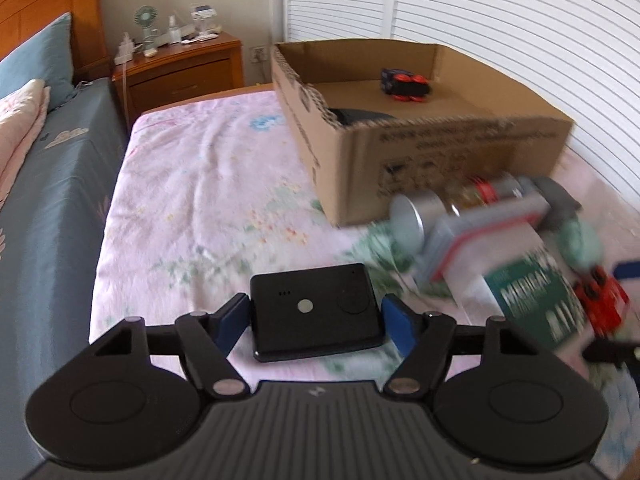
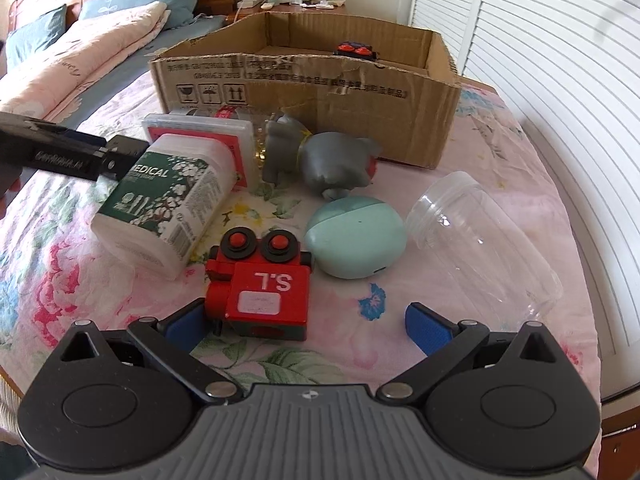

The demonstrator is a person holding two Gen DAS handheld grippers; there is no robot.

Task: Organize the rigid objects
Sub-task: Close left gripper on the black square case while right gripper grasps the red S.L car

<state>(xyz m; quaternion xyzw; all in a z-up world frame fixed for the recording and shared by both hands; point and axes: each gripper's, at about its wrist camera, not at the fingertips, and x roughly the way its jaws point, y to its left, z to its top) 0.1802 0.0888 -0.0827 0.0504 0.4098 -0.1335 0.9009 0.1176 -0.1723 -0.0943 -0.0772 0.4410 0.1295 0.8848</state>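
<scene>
Left tool (image 1: pixel 316 320) clamped across the long axis of a flat black device (image 1: pixel 316 316) just above the bed (image 1: pixel 208 200), cardboard box (image 1: pixel 440 152) ahead and rightward; right tool (image 2: pixel 306 322) spread apart, red toy (image 2: pixel 260 292) touching its left finger only.

A flat black rectangular plastic device (image 1: pixel 316 312) with a round silver button sits at the lower centre of the left wrist view, clamped on both sides between blue pads. In the right wrist view, centre frame, a red toy block marked "S.L" (image 2: pixel 260 288) lies on the flowered cloth, a white medical swab tub (image 2: pixel 168 200) tipped over at its left, a mint-green oval case (image 2: pixel 356 242) at its right, a clear plastic jar (image 2: pixel 484 240) on its side farther right. An open brown cardboard box (image 2: pixel 320 92) stands above.
</scene>
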